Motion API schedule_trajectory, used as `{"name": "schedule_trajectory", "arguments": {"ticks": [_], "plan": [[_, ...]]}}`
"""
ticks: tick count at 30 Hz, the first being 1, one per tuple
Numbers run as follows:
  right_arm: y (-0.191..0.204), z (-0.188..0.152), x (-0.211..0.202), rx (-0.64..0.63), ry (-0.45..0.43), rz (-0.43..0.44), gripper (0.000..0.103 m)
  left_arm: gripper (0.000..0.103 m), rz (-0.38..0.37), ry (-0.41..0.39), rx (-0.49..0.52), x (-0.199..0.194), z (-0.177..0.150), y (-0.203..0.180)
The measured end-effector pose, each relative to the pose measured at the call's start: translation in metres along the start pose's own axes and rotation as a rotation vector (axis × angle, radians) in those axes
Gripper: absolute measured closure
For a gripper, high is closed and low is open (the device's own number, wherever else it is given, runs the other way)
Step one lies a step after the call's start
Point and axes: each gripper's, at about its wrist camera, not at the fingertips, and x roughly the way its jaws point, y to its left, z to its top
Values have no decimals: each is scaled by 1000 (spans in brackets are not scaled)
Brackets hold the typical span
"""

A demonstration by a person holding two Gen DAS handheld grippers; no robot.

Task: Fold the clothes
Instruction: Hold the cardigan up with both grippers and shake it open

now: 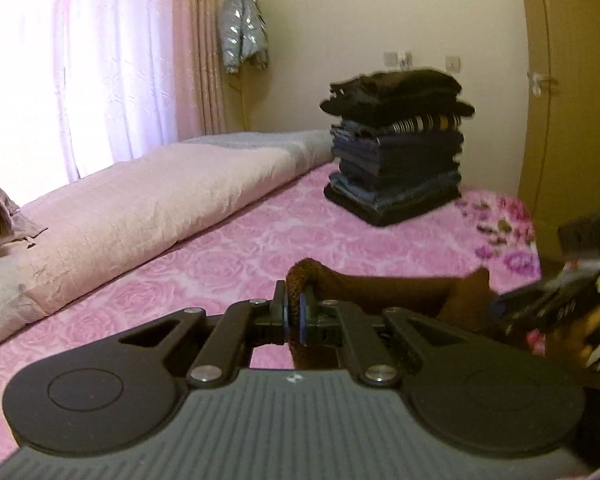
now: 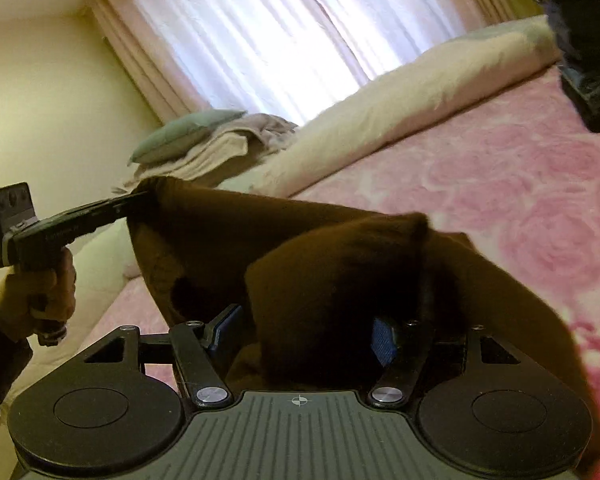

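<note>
the garment (image 2: 340,264) is plain dark brown; the bedspread (image 1: 260,248) is pink with a tonal rose pattern, and the rolled quilt (image 1: 140,200) is pale pink. the folded stack (image 1: 396,148) is black and dark blue with one black-and-white striped layer. the curtain (image 1: 100,60) is sheer pink-white, the hanging jacket (image 1: 242,30) silver, the gripper pads (image 2: 382,340) blue.

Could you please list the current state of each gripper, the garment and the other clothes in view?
Left gripper: jaws shut on the brown garment's edge.
Right gripper: jaws apart, brown cloth bunched between them.
Brown garment: lifted, partly draped, not yet folded.
Stack of clothes: folded, piled on the bed.
</note>
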Motion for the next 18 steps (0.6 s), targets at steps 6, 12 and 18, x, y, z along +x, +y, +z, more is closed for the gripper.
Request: {"name": "schedule_trajectory", "arguments": {"ticks": [6,12,18], "plan": [[14,34,-19,-88,-94,-20,99,99,111,-72,-15,-21,19,2],[63,80,-102,-241,-292,-12,99,100,302,-226,20,-100,72,-31],[122,113,-186,-374,-506,8,100,100,523,-401,78,-197,126,-80]]}}
